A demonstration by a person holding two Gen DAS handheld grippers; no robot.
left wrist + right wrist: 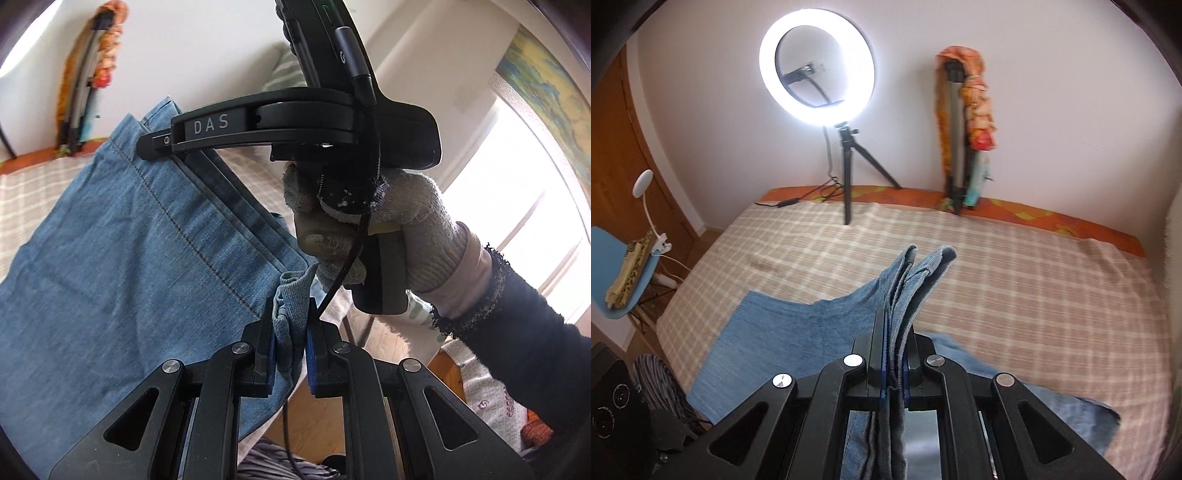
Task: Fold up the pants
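A: Where were the pants (783, 328)?

B: Partly lifted off the bed (1034, 266), the rest lying on its checked cover. Both claws had them. The left claw (290, 345) was pinching a bunched corner of denim between its blue pads (309, 363), with the gloved right hand (373, 229) just beyond it.

A: And the right claw (894, 354)?

B: Pressed together on a thick stack of layers, hem ends standing up past the tips. Several thicknesses, though I couldn't count them.

A: How would that cloth handle, in your view?

B: Soft but weighty, I'd judge. Denim drapes, sags between two holds, and its seams are stiffer than the panels. Not slippery or fragile.

A: So where should one grip?

B: At seams or hems, I'd say, where the cloth is thick and bites well. A bunched corner like the left one looked less sure; a layer could slide free under the hanging weight.
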